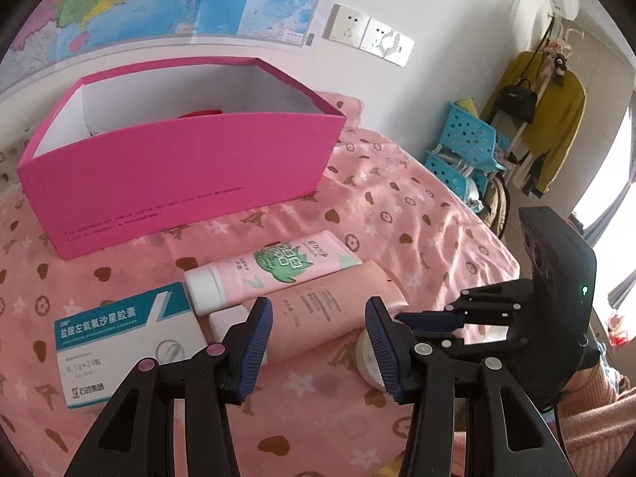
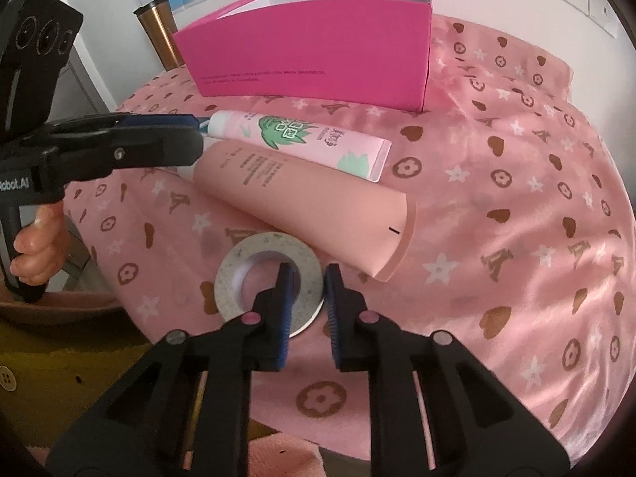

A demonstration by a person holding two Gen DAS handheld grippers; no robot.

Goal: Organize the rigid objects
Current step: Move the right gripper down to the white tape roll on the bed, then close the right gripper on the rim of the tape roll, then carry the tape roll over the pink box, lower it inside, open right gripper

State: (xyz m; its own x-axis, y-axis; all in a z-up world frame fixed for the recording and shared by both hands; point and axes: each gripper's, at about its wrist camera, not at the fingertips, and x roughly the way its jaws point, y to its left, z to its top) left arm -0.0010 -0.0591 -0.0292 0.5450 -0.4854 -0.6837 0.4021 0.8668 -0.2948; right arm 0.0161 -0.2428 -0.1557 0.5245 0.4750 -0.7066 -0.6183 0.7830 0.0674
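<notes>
A magenta open box [image 1: 179, 159] stands at the back of the pink cloth; it also shows in the right wrist view [image 2: 318, 51]. In front lie a pink-and-green tube [image 1: 274, 266] [image 2: 298, 139], a larger salmon tube [image 1: 318, 310] [image 2: 310, 202], a white-and-teal medicine box [image 1: 127, 338] and a tape roll [image 2: 268, 278] [image 1: 367, 353]. My left gripper [image 1: 318, 334] is open, its jaws either side of the salmon tube. My right gripper [image 2: 310, 298] straddles the tape roll's near rim, one finger in the hole, jaws narrowly apart, not clamped.
A small white block [image 1: 228, 320] lies by the medicine box. A metal flask [image 2: 159, 28] stands left of the magenta box. Blue baskets [image 1: 465, 147] and a hanging yellow coat [image 1: 552, 127] are beyond the table's right edge. A red object [image 1: 198, 112] shows inside the box.
</notes>
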